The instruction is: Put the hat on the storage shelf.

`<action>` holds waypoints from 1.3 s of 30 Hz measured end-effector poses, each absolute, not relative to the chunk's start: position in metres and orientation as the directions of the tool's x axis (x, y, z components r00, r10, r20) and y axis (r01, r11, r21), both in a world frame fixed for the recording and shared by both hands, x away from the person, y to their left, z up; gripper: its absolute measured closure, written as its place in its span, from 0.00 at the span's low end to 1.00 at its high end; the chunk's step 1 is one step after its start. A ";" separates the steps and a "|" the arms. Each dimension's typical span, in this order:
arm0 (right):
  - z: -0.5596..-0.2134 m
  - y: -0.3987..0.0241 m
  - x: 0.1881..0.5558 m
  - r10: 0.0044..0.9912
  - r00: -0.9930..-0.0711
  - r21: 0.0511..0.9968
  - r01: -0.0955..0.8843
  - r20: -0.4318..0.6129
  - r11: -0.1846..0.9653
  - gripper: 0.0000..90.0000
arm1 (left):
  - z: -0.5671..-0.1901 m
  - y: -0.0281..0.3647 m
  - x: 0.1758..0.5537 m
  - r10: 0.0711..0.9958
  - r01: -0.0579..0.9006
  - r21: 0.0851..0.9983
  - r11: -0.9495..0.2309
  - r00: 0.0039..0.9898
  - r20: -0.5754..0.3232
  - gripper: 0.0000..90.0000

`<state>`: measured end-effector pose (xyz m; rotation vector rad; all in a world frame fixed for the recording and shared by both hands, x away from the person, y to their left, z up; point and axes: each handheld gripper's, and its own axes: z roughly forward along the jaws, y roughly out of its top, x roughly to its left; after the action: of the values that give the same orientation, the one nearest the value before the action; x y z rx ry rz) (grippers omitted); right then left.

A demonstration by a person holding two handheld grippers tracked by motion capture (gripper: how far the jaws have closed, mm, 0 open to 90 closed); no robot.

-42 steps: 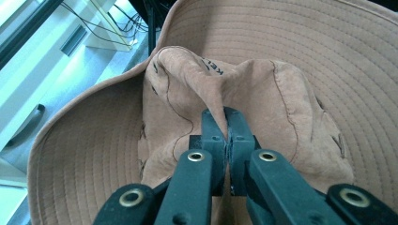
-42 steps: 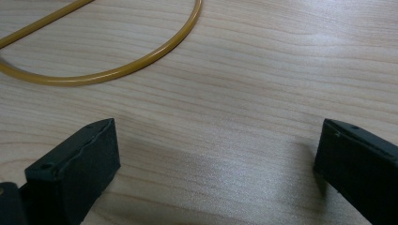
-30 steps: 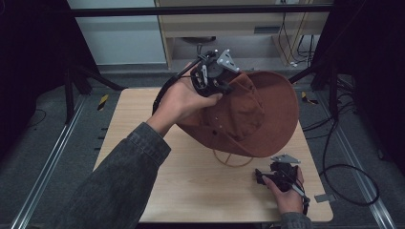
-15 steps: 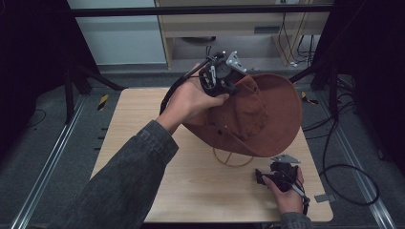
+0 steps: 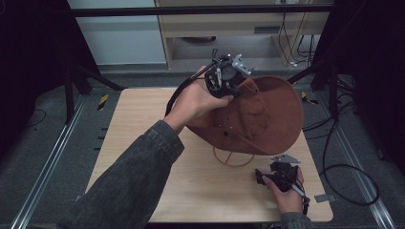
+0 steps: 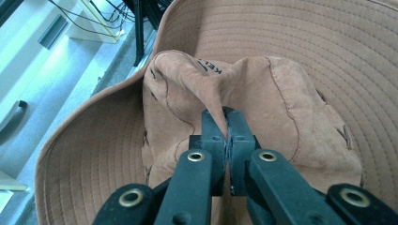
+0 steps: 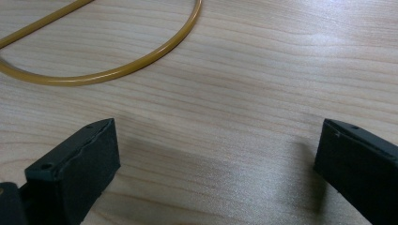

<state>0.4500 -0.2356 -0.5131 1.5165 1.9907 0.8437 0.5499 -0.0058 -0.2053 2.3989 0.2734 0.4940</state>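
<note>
At upper centre of the high view the left gripper holds the brown hat tilted above the far right part of the table, its lower brim near the wood. In the left gripper view the jaws are pressed together on a pinched fold of the hat's crown (a thin ridge of soft suede). That bite looks shallow, so any lift probably wants a slow, steady hand to keep the fold from slipping. Below the brim lies the yellow cord loop. At lower right, the right gripper rests with its jaws spread wide above bare wood, free to steady the brim.
</note>
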 end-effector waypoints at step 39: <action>-0.513 -0.235 0.451 0.964 -0.266 0.727 0.658 -0.020 0.197 0.00 | -0.230 -0.015 0.555 0.354 0.087 0.667 -0.740 0.894 0.276 0.73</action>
<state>0.4505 -0.2350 -0.5132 1.5075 1.9986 0.8441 0.5549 -0.0151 -0.2298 2.3741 0.3149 0.5114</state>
